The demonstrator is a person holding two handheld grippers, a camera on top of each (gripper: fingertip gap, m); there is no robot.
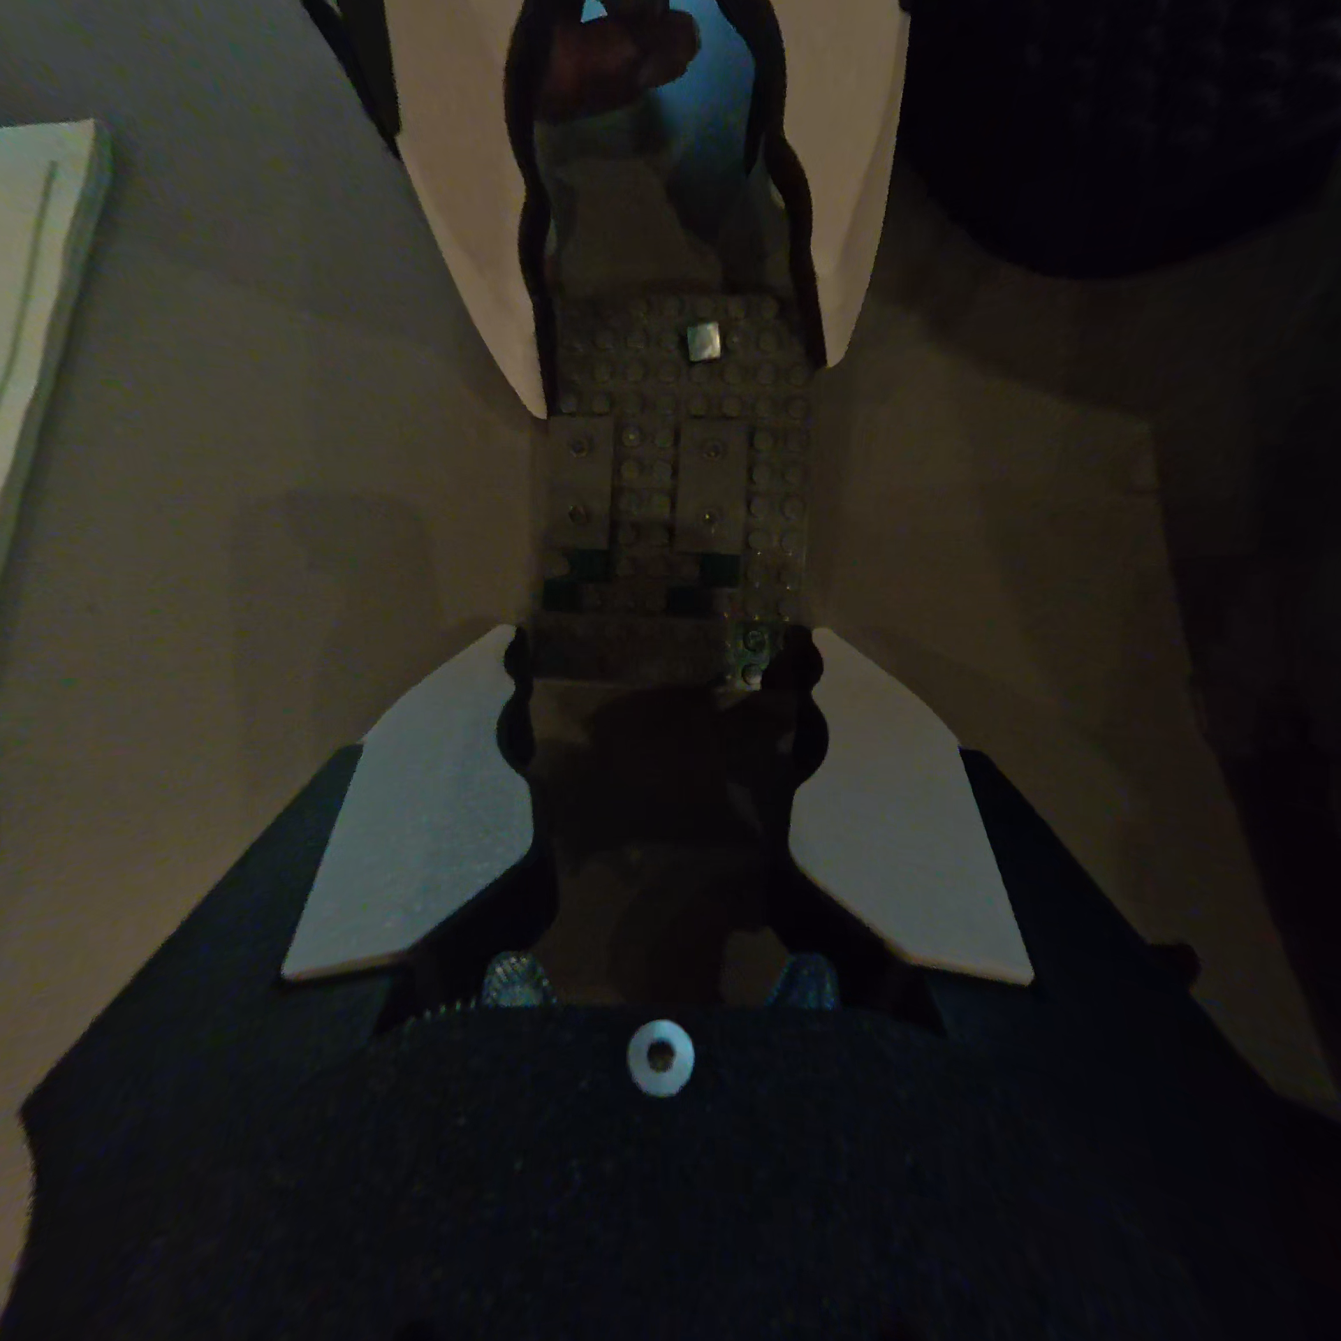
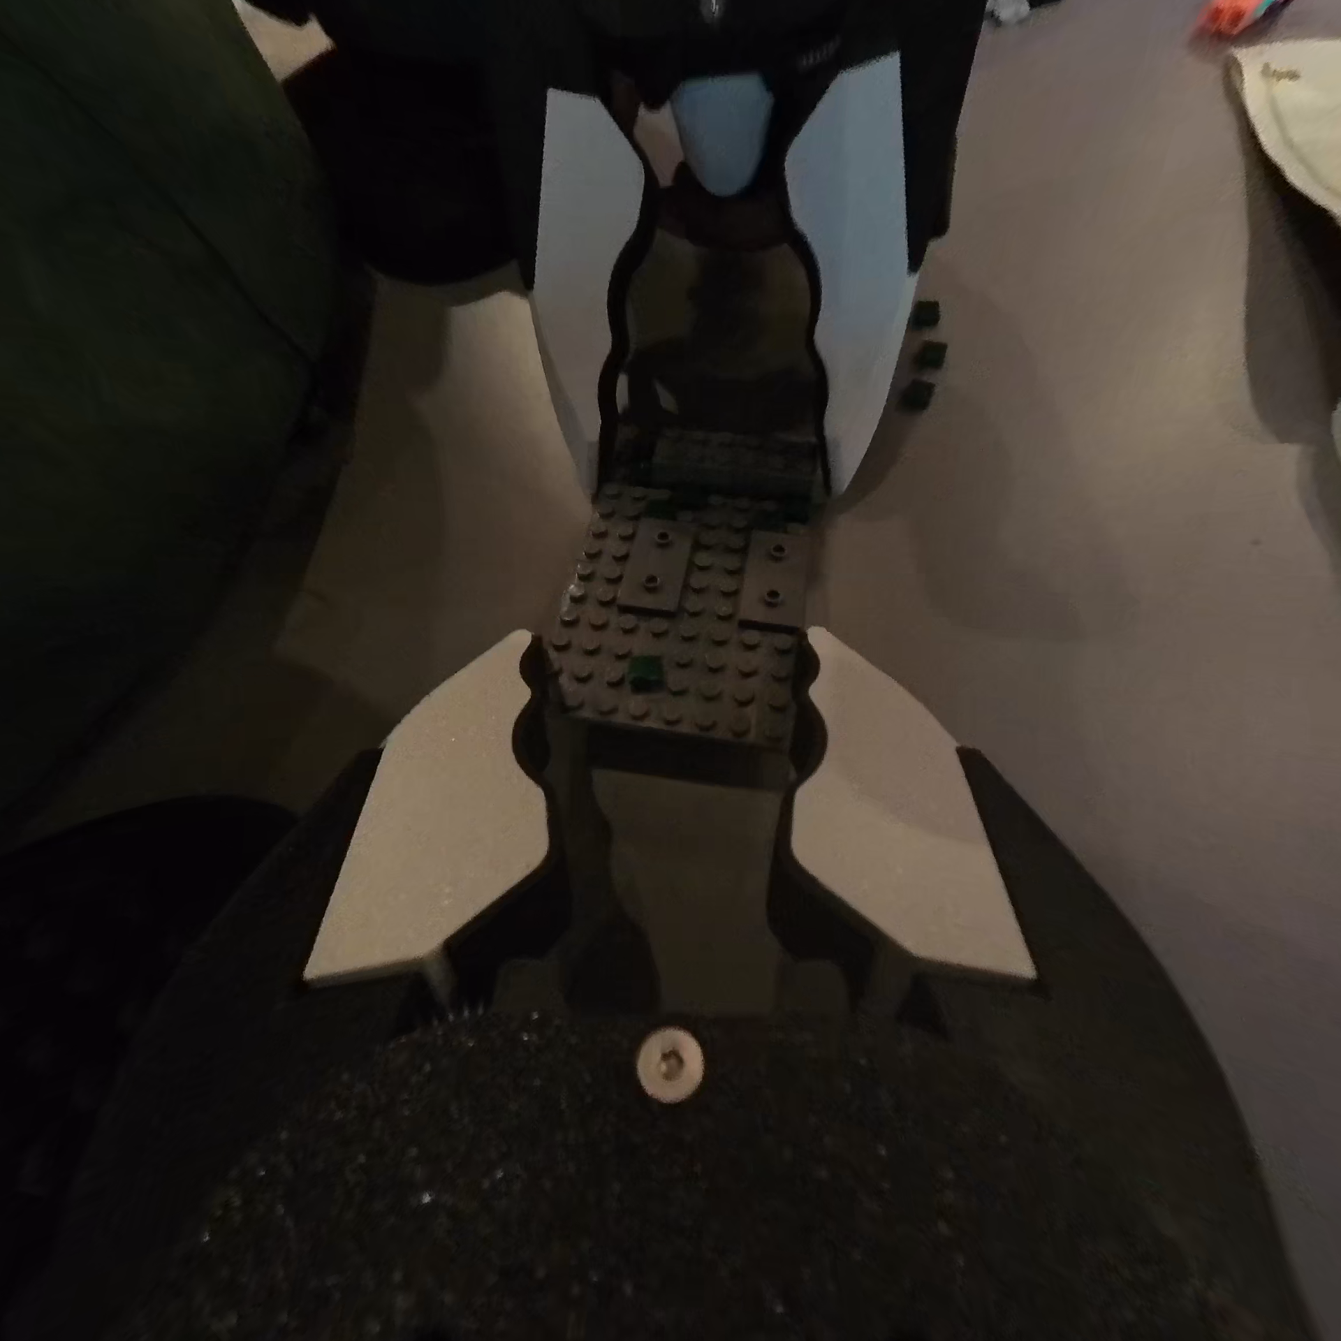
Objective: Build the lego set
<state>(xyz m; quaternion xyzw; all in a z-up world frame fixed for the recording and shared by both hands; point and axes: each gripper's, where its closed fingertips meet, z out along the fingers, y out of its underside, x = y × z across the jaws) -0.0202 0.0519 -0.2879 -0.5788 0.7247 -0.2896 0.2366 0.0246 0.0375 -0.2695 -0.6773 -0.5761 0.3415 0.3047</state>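
Note:
A dark grey studded Lego build [image 1: 780, 493] lies flat between both grippers, over a pale table. It carries two smooth tiles [image 1: 711, 482], dark green bricks [image 1: 580, 562] and a small square tile [image 1: 702, 342]. My left gripper [image 1: 660, 653] is shut on the build's near end. The right gripper [image 1: 686, 384] faces it and grips the far end. In the right wrist view the build [image 2: 602, 580] sits in my right gripper [image 2: 667, 653], with the small green tile [image 2: 644, 671] near it and a raised brick [image 2: 733, 461] by the left gripper [image 2: 715, 486].
Three small dark bricks [image 2: 925, 355] lie on the table to the right of the build. A white bag [image 2: 1292, 145] sits at the far right, a dark green bulk [image 2: 145, 363] at the left. A white booklet [image 1: 43, 290] lies left; a dark round object [image 1: 1125, 130] is top right. Spacing between my two grippers at the tips: around 6 cm. The dark green bulk [image 2: 145, 363] is about equally far from each gripper, around 12 cm.

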